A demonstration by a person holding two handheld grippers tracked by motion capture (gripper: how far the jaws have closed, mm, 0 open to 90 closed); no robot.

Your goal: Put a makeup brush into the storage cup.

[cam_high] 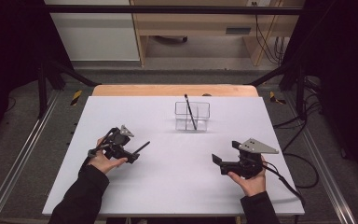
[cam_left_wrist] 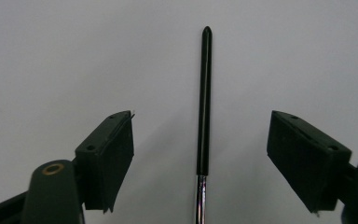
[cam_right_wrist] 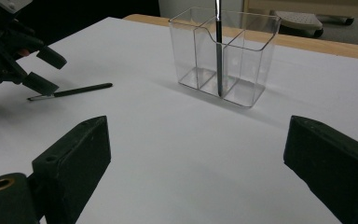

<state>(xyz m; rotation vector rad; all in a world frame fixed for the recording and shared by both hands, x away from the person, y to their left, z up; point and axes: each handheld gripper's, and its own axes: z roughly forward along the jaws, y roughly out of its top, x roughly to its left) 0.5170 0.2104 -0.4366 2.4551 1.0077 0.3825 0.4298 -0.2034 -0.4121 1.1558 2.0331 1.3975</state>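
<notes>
Grasp step: your left gripper (cam_left_wrist: 200,154) jaws open around the pen (cam_left_wrist: 204,100); next close, lift. Right gripper (cam_right_wrist: 196,172) open, idle.

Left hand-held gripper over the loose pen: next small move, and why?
Probably lower a touch and close. The pen lies flat on the white table, lined up between the jaws of the left hand-held gripper, and the pads stand clear of it on both sides. A second pen already stands in the clear holder, likely this one's destination.
</notes>
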